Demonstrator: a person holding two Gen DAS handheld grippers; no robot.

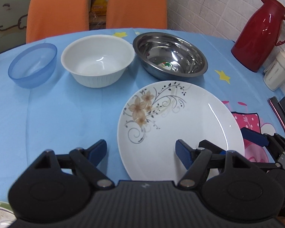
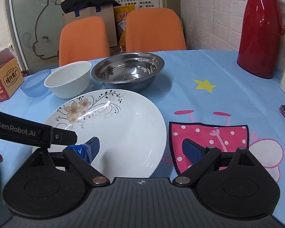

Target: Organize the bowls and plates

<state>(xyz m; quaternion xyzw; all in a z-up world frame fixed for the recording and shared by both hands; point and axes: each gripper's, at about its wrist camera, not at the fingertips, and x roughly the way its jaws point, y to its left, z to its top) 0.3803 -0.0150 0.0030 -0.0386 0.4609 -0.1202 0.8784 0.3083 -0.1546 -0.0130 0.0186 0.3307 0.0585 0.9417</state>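
A: Left gripper (image 1: 141, 151)?
B: Jaws spread wide, holding nothing; the near left rim of the plate (image 1: 180, 125) lies between the pads; right pad sits over the plate, left pad over the cloth (image 1: 57, 114).

A: Right gripper (image 2: 140, 148)?
B: Also spread wide, gripping nothing; it straddles the plate's right rim; left pad over the plate, right pad over the pink print; contact, can't tell.

A: Plate?
B: White, flower print, flat on the blue cloth, nearest the cameras; both grippers are at its near edge, side by side.

A: Bowls?
B: In a row behind the plate; blue bowl (image 1: 33, 65) left, white bowl (image 1: 96, 59) middle, steel bowl (image 1: 170, 56) right; all upright; steel one just beside the plate's far rim.

A: Else?
B: Red jug (image 1: 260, 35) far right by the wall; two orange chairs (image 1: 58, 9) behind the table.
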